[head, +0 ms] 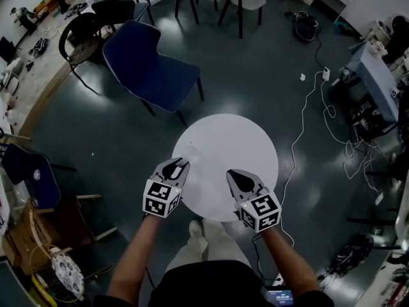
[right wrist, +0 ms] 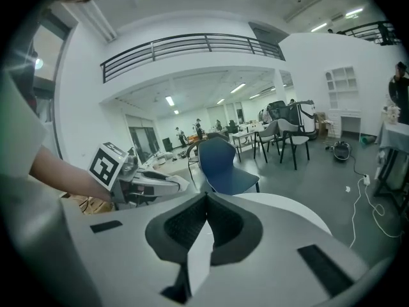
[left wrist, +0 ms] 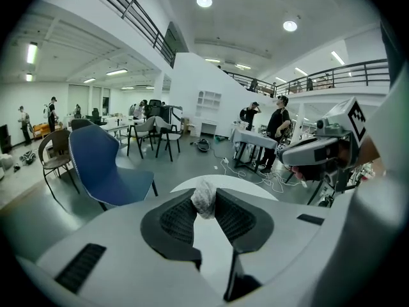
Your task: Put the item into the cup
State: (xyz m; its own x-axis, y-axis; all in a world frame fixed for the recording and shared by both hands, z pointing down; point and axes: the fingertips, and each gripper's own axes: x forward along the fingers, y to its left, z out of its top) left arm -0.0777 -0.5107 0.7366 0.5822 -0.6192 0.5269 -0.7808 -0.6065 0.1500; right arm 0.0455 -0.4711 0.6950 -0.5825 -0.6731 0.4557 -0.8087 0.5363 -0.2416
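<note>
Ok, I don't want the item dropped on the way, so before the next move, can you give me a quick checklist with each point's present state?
1. Item gripped: the left gripper has its jaws pressed on a crumpled white wad. Ok.
2. Right gripper free: its jaws are together with nothing between them. Ok.
3. Cup located: no cup shows in any view. Not ok.
4. Surface below: both grippers are over the near edge of the round white table. Ok.
5. Room around the table: the blue chair stands apart from it on the far left. Ok.
</note>
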